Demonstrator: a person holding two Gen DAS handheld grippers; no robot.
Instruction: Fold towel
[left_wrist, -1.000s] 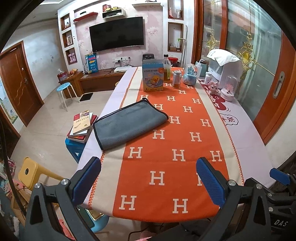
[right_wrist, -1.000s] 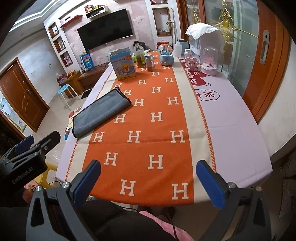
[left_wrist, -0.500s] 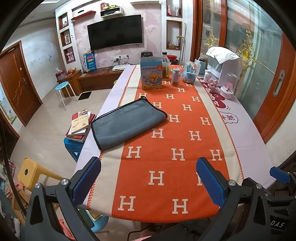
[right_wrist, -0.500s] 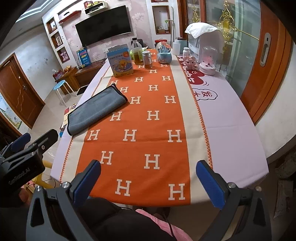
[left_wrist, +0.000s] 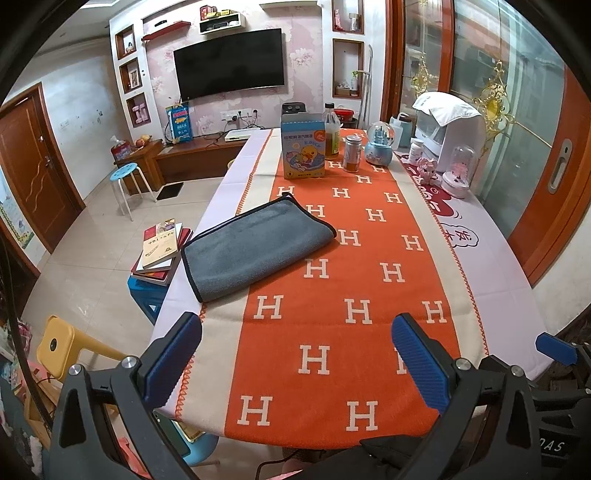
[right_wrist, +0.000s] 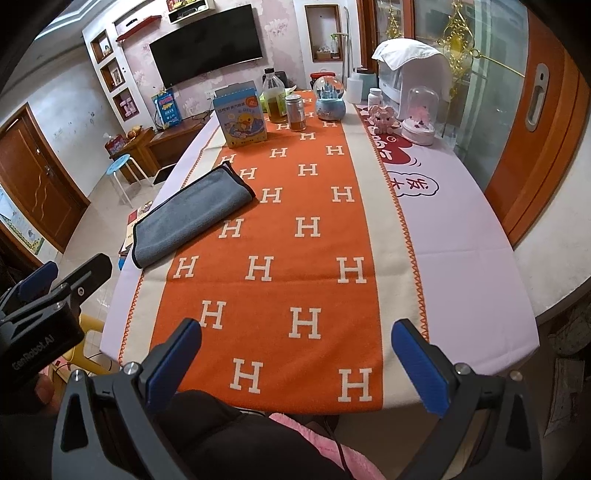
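Jaws spread wide on both grippers, nothing held, towel lying folded well ahead.

Left gripper (left_wrist: 295, 354) and right gripper (right_wrist: 297, 356) hover side by side over the near end of the table (right_wrist: 472, 236), their blue pads apart and clear of the orange runner (left_wrist: 343, 288). The grey towel (left_wrist: 255, 247) lies far ahead on the left side, straddling the runner's edge and close to the table's left edge, already doubled over with its dark trim lined up. If another fold is wanted, I judge it best to bring both grippers up to one short end, pinch the two corners through all layers, lift low, and carry them evenly to the opposite end so the edges meet. The box (left_wrist: 303, 147) and bottles (left_wrist: 331, 131) stand beyond it, well apart.
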